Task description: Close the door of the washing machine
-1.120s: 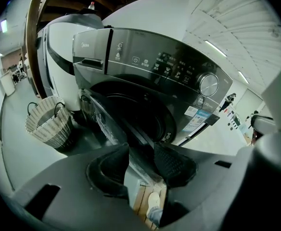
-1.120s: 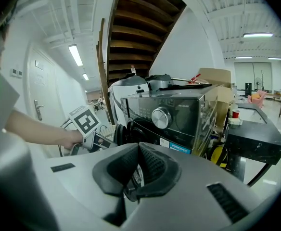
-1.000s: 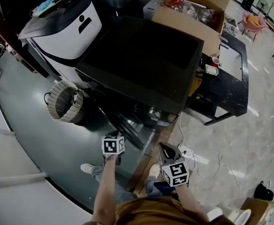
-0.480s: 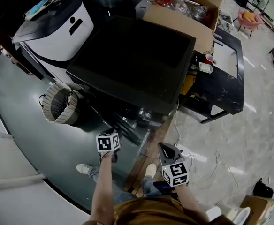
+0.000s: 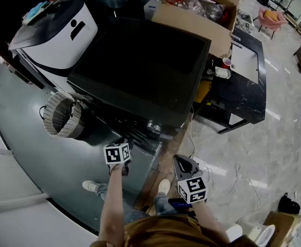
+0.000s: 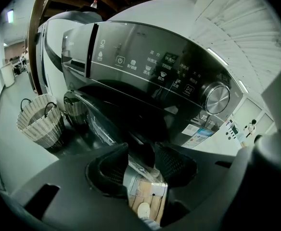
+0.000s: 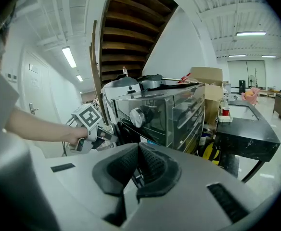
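Jaws of the left gripper [image 6: 140,150] are standing spread, pinching nothing. The door [image 6: 109,114] of the washing machine [image 5: 140,66] is hanging ajar just ahead of their tips; whether they are touching it I cannot tell. The right gripper [image 7: 136,150] is keeping its jaws pressed together, empty, facing the machine's front. A wicker basket [image 6: 37,124] is sitting well left of the left gripper.

The left gripper's [image 6: 140,149] ridged black jaws stood apart, with the film-wrapped edge of the dark glass washer door [image 6: 102,114] showing in the gap between them. Above ran a glossy black control panel [image 6: 150,66] with a round silver dial [image 6: 216,98], and a white woven basket [image 6: 37,125] sat at the left
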